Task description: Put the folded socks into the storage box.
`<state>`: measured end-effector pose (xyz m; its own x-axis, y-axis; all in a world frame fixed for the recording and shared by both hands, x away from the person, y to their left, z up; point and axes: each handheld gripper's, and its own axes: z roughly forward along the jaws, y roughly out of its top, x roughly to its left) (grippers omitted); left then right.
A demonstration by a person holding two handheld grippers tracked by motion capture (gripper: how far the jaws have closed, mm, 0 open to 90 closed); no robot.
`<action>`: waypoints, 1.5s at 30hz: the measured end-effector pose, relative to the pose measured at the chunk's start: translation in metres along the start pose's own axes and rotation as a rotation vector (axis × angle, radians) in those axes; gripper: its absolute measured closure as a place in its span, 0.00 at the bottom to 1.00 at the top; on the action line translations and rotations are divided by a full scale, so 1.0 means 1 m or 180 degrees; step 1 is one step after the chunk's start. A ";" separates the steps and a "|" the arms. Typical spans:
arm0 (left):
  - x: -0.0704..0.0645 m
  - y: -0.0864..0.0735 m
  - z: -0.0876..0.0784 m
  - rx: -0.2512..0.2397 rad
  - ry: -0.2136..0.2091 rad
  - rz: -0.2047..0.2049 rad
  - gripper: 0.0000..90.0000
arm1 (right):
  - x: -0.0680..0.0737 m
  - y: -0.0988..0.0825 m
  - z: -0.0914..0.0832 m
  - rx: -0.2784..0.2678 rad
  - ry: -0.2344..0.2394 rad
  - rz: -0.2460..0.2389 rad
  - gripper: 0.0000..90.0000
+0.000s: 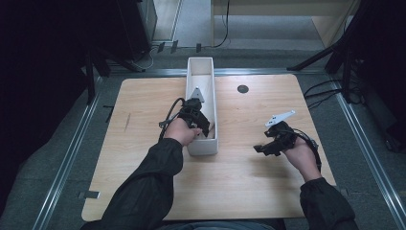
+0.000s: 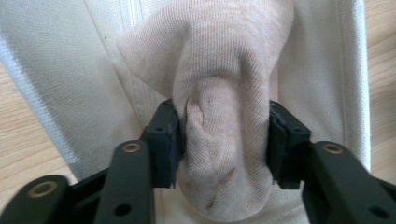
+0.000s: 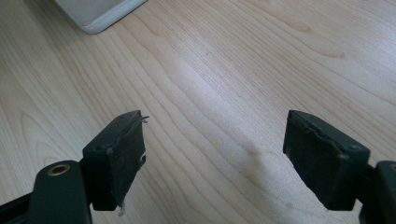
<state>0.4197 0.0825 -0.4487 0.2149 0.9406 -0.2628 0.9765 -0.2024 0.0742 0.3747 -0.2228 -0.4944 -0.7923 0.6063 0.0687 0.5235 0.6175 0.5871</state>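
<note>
While left jaws [image 2: 224, 140] flank sock [image 2: 219, 93] in bin [image 1: 201, 143], pads touching, fabric may cling, lift back out. Right jaws [image 3: 229, 154] wide, empty over worktop [image 3: 210, 70].

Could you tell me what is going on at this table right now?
A person holds a two-jaw gripper in each hand at a light wooden table. The left gripper reaches into the near end of a long, narrow white fabric bin, with a bunched cream knitted cloth between its jaws; the pads touch the cloth on both sides. The right gripper hovers over bare tabletop to the bin's right, its jaws wide apart and holding nothing.
</note>
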 end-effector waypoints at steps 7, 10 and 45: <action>-0.001 -0.002 -0.006 -0.0044 0.0038 0.0027 0.48 | 0.001 0.000 0.001 0.0040 0.0000 -0.0027 0.23; 0.000 -0.002 -0.006 -0.0049 0.0024 0.0042 0.45 | 0.001 0.000 0.002 0.0054 0.0005 -0.0049 0.23; 0.020 -0.022 -0.068 -0.0498 -0.0268 0.0338 0.38 | 0.001 0.000 0.002 0.0066 -0.0017 -0.0079 0.23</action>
<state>0.4018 0.1245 -0.3904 0.3235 0.8888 -0.3246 0.9352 -0.2482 0.2525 0.3749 -0.2210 -0.4963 -0.8035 0.5933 0.0497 0.5099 0.6427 0.5718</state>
